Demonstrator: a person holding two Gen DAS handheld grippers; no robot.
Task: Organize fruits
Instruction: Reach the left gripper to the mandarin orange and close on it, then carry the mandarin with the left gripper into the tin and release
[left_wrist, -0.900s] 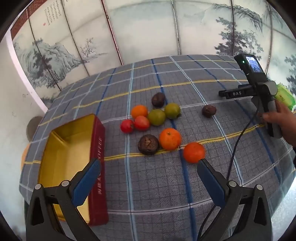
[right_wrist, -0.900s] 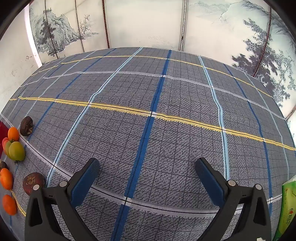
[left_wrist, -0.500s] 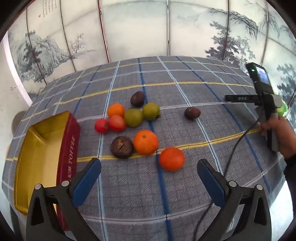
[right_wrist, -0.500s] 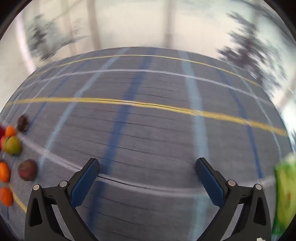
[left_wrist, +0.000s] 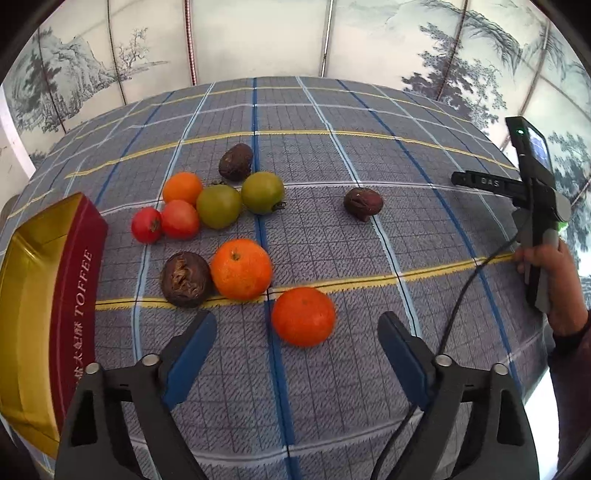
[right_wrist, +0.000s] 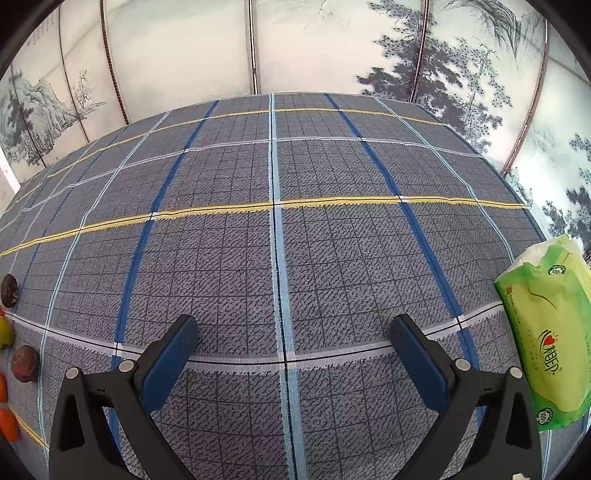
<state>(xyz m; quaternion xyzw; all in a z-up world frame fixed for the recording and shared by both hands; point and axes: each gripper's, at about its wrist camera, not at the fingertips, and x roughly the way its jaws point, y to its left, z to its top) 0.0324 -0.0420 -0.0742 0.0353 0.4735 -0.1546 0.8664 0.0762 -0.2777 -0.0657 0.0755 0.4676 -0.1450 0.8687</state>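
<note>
In the left wrist view my left gripper (left_wrist: 297, 332) is open and empty, its fingers either side of the nearest orange (left_wrist: 303, 316). Beyond lie a second orange (left_wrist: 242, 268), a dark wrinkled fruit (left_wrist: 186, 274), two red tomatoes (left_wrist: 180, 219), two green tomatoes (left_wrist: 219, 206), a small orange (left_wrist: 182, 188) and two more dark fruits (left_wrist: 363, 204). An open gold-lined red toffee tin (left_wrist: 74, 280) stands at the left. My right gripper (right_wrist: 293, 332) is open and empty over bare cloth; its body shows in the left wrist view (left_wrist: 532, 206).
The table wears a grey plaid cloth (right_wrist: 280, 236). A green tissue pack (right_wrist: 546, 332) lies at the table's right edge. Some fruits (right_wrist: 24, 363) peek in at the right wrist view's left edge. Painted screen panels stand behind the table.
My left gripper moved forward and right, so the nearest orange now lies between its fingers. My right gripper swung right, bringing the tissue pack further into view. Both stayed open.
</note>
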